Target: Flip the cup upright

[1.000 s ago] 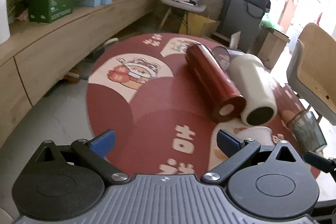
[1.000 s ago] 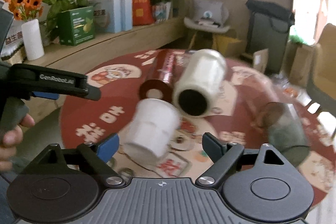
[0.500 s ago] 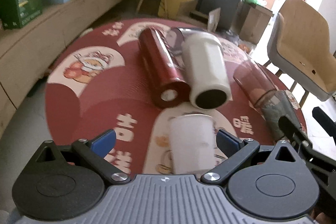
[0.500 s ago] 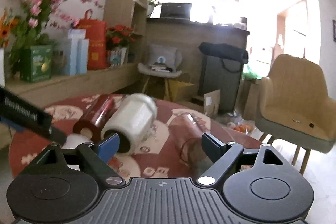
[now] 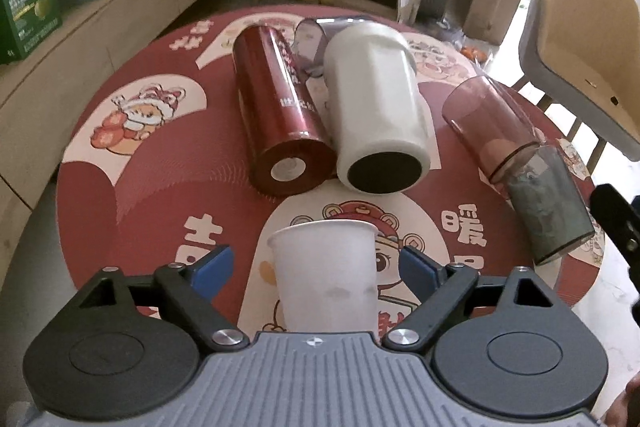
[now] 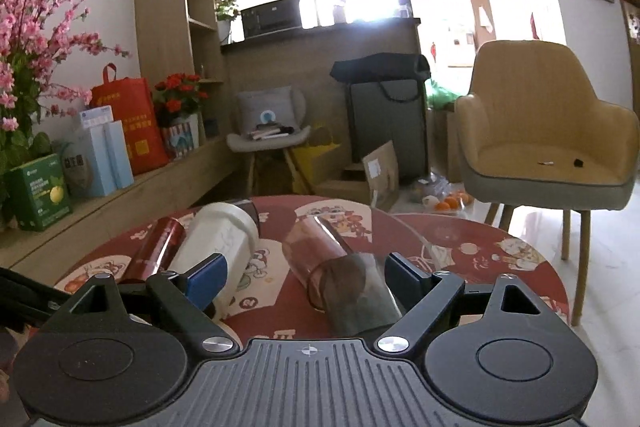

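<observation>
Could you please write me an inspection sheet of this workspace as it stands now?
Surface: round red table mat with cartoon prints.
Job's things: white paper cup stands upright, mouth up, between the left gripper's fingers, untouched.
Clutter: red bottle and white tumbler lie side by side; tinted glass and grey glass lie end to end; a clear cup lies behind.
Grippers: left gripper open around the cup; right gripper open above the lying glasses.
Cables: nothing seen.
Surroundings: yellow chair, wooden shelf with boxes and flowers.
</observation>
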